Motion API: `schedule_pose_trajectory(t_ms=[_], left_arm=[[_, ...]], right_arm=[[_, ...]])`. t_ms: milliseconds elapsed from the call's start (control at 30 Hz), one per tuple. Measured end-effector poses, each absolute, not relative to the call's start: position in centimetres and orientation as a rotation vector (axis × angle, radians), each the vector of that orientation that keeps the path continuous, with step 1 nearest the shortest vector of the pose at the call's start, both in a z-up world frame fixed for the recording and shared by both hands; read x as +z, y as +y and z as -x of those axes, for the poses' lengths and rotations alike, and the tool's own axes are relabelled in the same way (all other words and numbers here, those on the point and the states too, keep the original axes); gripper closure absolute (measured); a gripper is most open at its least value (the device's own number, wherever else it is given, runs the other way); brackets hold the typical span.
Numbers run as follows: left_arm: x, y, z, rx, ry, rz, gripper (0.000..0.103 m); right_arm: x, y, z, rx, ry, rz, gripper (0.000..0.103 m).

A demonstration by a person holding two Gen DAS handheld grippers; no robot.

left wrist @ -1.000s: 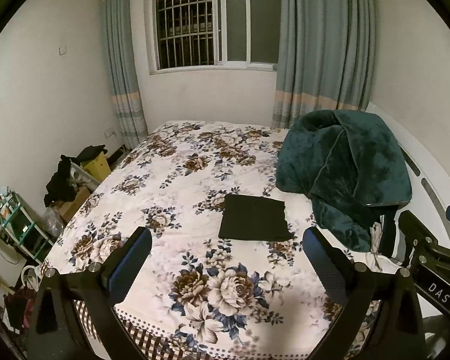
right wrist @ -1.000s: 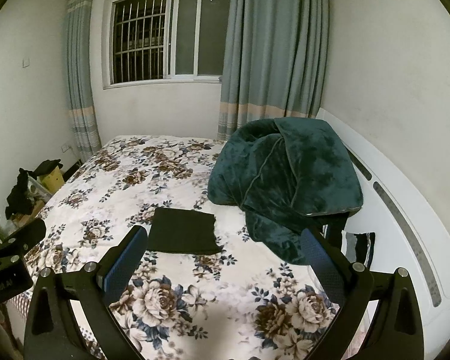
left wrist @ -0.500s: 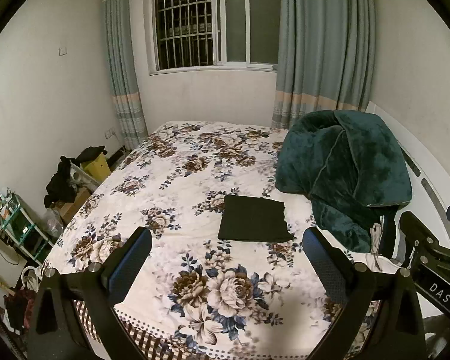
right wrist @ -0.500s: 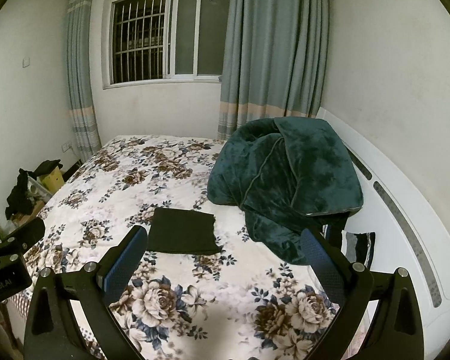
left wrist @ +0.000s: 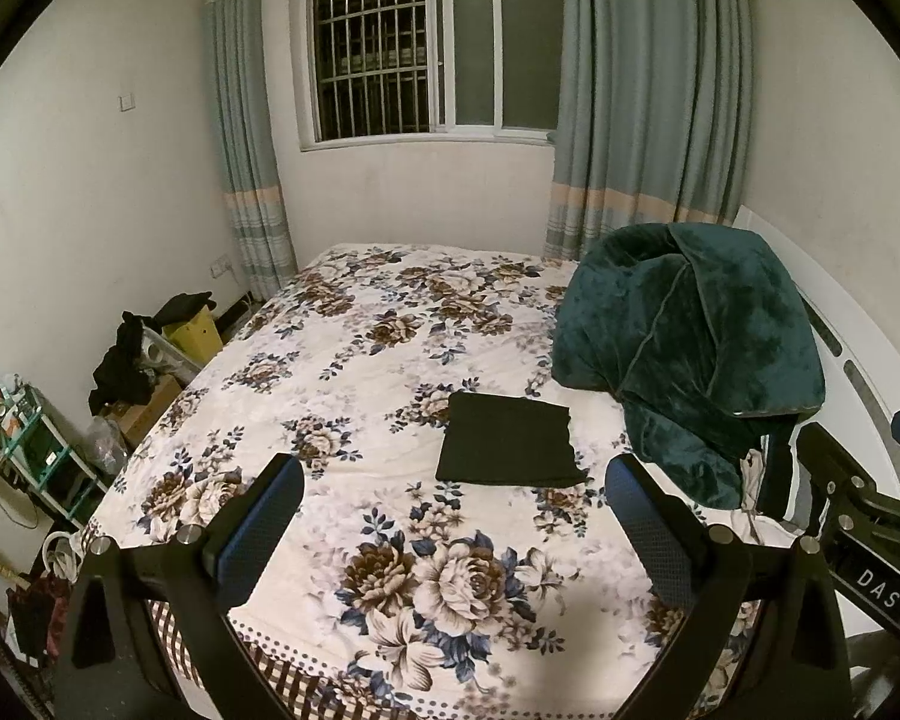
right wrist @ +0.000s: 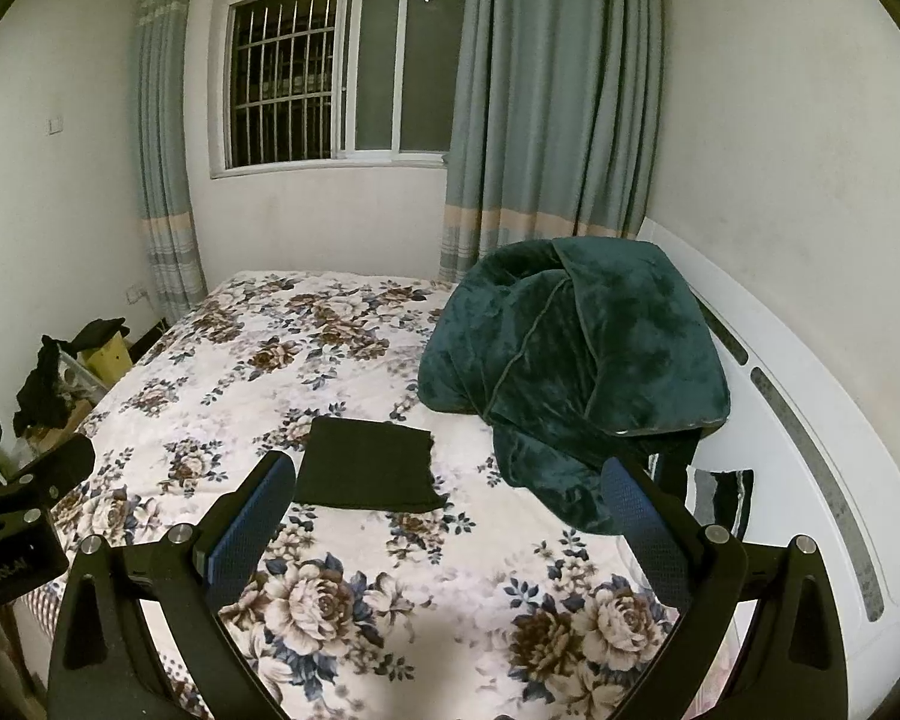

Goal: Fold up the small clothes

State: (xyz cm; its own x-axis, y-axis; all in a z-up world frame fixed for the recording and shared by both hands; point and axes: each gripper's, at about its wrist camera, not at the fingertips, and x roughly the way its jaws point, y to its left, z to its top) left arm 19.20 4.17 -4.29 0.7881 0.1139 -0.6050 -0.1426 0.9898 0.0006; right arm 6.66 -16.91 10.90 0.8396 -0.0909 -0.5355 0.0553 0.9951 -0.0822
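Overall: nothing has shifted across the last second; both tools hover as before above the near end of the bed (left wrist: 354, 360).
Garment (left wrist: 510, 447): dark cloth, already a flat rectangle, lying just beside the green blanket (left wrist: 690, 348), toward the window.
Left gripper (left wrist: 453, 516): jaws apart, holding nothing.
Right gripper (right wrist: 444, 510): jaws apart, holding nothing.
Task reading: fold appears finished, or a pause.
Left view only: shelf clutter (left wrist: 24, 438) on the far side from the blanket.
Right view only: striped item (right wrist: 720, 501) tucked behind the blanket.
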Motion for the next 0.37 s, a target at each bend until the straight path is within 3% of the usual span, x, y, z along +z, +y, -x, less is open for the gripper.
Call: schedule_pose_trajectory(t_ms=[367], left_arm=[[-4.08,4.26,-19.17,0.138,0.641,0.046,0.0]], right_arm=[[10.82,-16.83,-6.52,-0.08,0.569,0.063,0.0]])
